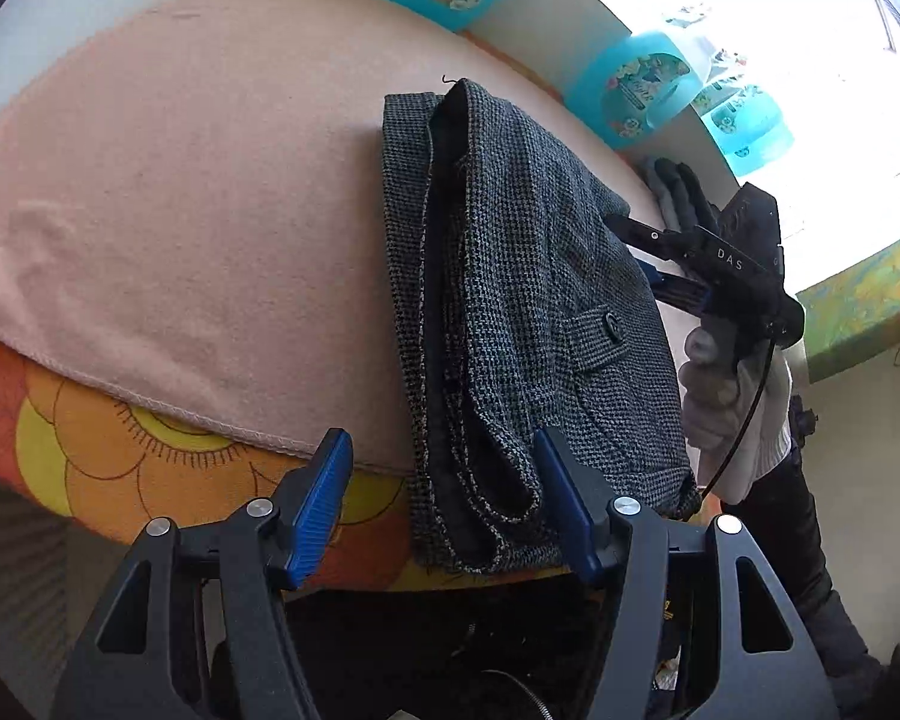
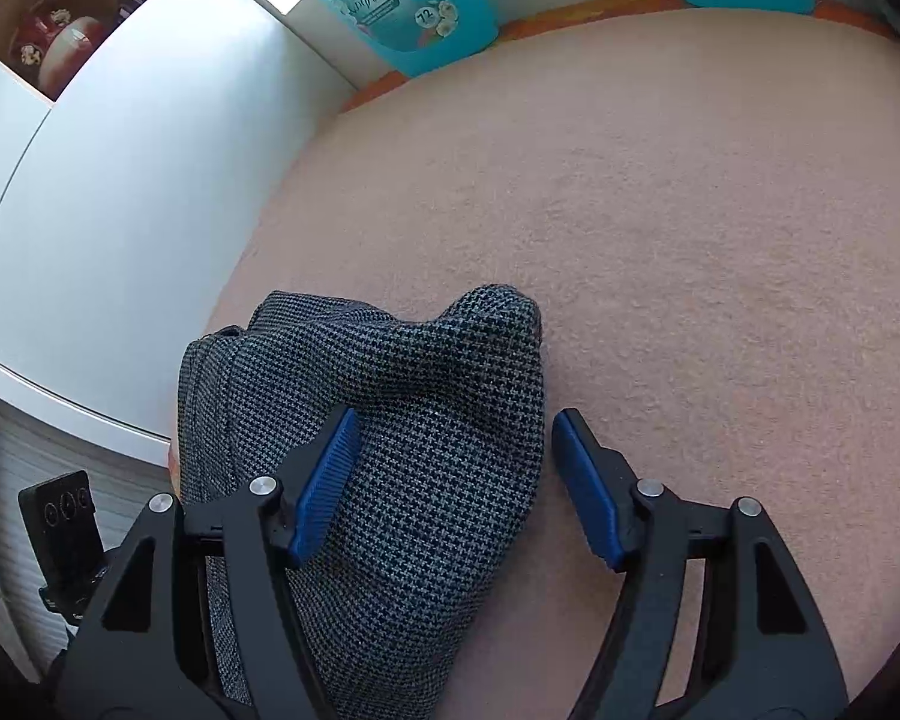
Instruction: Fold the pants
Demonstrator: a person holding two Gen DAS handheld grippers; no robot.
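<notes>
The pants (image 1: 510,276), dark grey houndstooth with a buttoned pocket, lie folded in a long bundle on a pink towel (image 1: 180,210). My left gripper (image 1: 444,504) stands open at the bundle's near end, which hangs over the table edge. Its right pad is against the fabric and its left pad is clear of it. In the right wrist view the bundle's other end (image 2: 390,420) humps up between the open jaws of my right gripper (image 2: 456,486). The left pad rests over the cloth and the right pad is beside it. A gloved hand (image 1: 720,384) holds the right gripper (image 1: 630,246) at the bundle's right side.
The towel covers an orange flowered tablecloth (image 1: 120,456). Blue detergent bottles (image 2: 402,6) stand along the back edge against a white wall. A white cabinet (image 2: 120,210) borders the table's left in the right wrist view. A dark glove (image 1: 678,192) lies beyond the pants.
</notes>
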